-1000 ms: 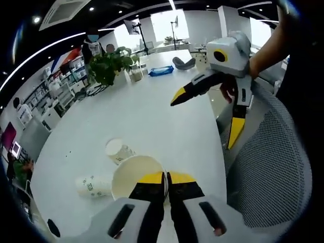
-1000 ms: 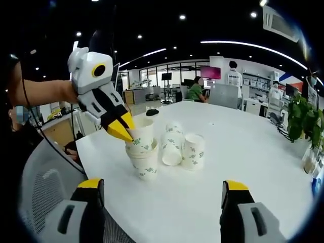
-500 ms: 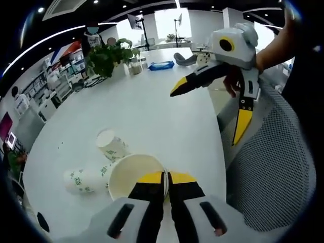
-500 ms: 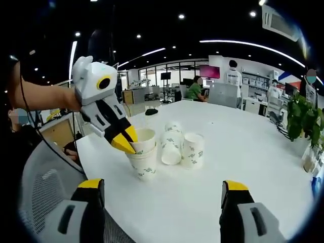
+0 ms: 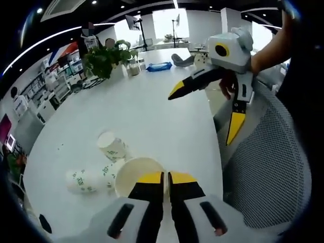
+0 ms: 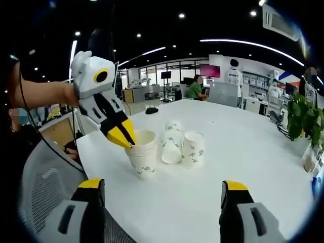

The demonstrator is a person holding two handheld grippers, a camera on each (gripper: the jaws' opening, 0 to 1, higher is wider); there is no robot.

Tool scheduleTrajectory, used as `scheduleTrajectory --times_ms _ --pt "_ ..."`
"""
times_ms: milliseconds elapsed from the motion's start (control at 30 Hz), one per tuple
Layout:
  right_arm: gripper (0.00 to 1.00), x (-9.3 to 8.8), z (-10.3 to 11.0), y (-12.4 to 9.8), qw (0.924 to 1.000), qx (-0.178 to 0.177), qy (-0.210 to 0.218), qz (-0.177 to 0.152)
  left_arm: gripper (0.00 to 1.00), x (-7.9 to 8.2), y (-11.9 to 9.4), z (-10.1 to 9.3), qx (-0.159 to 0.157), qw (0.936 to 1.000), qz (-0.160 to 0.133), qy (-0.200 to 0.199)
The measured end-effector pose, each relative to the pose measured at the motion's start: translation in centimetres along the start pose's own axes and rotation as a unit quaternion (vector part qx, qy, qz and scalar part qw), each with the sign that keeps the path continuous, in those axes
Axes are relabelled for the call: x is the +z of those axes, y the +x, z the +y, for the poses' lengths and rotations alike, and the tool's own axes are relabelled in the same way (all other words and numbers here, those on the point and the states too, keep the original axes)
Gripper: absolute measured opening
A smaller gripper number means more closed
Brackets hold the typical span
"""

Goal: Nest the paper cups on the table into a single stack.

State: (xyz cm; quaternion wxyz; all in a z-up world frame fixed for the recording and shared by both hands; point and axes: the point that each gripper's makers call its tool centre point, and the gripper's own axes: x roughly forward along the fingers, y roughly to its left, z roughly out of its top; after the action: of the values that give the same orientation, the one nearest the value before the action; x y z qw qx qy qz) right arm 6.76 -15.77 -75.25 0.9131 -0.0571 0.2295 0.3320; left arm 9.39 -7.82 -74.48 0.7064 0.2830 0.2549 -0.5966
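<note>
Right gripper view: left gripper comes in from 9 o'clock, jaws pinched on the rim of the top cup, which sits pushed down into the stack standing on the table. At least two cups are nested there; any more inside the stack I can't tell. At 3 o'clock of the stack, just beside it, a lying cup with its mouth toward the camera, and next to that an upright cup. Behind the lying one there may be another; too blurred to say.

Right gripper has its own jaws spread wide at 6 o'clock, nothing between them, hanging short of the cups.

Left gripper view: own jaws shut together on the near rim of the top cup at 6 o'clock. Loose cups sit at 9 to 10 o'clock of it: one upright, one lying. Right gripper at 1 o'clock, jaws wide apart, empty.

Progress, judged: stack started, roughly half done. Two loose cups left to nest, maybe three.

Count: stack one, cups in it two seen; loose cups two sure; grippers two.
</note>
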Motion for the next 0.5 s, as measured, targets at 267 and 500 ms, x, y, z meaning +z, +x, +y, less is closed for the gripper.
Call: scheduleTrajectory --times_ms 267,500 --pt "0.95 -0.15 -0.04 0.03 1.0000 0.000 -0.001 0.002 0.00 -0.43 0.48 -0.09 -0.002 1.0000 0.001 -0.008" --pt "0.95 -0.18 -0.05 0.04 1.0000 0.000 -0.001 0.003 0.00 -0.75 0.80 0.11 -0.007 0.9996 0.001 -0.026"
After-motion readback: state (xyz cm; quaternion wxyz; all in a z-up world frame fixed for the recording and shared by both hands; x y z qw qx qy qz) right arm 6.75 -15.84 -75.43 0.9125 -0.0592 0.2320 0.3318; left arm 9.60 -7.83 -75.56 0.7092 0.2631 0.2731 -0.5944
